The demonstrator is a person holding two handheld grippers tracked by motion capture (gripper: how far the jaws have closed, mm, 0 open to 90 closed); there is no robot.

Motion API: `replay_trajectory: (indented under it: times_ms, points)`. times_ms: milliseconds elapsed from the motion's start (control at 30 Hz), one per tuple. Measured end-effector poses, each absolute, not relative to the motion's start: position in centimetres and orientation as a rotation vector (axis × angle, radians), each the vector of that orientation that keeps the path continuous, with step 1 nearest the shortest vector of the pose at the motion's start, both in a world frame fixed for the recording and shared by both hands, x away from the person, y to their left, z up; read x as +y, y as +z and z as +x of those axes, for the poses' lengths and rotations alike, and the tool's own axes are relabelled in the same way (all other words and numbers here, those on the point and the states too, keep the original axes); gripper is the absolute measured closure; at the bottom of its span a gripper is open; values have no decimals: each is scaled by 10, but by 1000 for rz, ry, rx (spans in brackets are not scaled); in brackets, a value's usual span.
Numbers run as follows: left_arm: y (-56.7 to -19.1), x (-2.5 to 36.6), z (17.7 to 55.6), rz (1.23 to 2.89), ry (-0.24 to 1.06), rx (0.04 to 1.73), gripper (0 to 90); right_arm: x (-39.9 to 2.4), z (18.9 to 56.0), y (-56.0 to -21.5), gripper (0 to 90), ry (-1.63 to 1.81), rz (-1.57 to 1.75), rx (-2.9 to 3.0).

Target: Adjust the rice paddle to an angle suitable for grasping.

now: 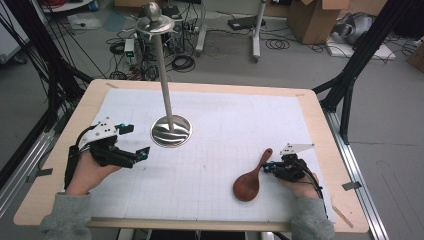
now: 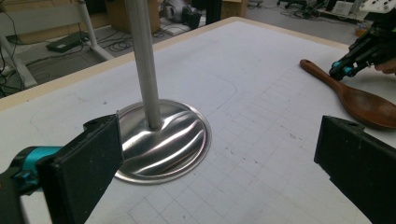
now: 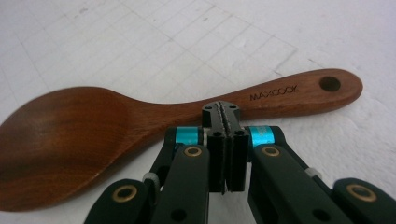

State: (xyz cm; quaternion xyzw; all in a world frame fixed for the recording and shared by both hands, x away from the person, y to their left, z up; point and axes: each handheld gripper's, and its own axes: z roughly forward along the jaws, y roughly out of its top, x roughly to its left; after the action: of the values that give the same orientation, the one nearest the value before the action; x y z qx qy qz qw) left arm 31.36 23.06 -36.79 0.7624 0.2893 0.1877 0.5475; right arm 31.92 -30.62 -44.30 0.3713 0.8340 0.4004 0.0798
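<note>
High view, white gridded mat [image 1: 215, 165], cabled floor [image 1: 220, 55]

A reddish-brown wooden spoon [image 1: 252, 179] lies on a white mat [image 1: 225, 125] printed with a faint grey grid. A shiny silver stand [image 1: 171, 131]. Black grippers with turquoise accents.

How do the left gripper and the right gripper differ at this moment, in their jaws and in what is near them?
The left gripper has its jaws wide apart with nothing between them; the right gripper has its jaws pressed together. The left gripper faces the metal stand from a distance, while the right gripper's tips are at the handle of the wooden spoon, not gripping it. Both are black with blue parts, each held in a hand over the table.
</note>
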Motion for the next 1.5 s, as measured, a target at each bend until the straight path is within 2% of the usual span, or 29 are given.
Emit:
replay_trajectory:
  times_ms: [1067, 1500]
  points:
    - [-373, 244, 302, 1830, 478, 718, 17, -280, 338, -448, 897, 1238, 1064, 2516]
    - [-374, 254, 295, 1821, 494, 743, 17, -255, 346, -445, 897, 1205, 1010, 2552]
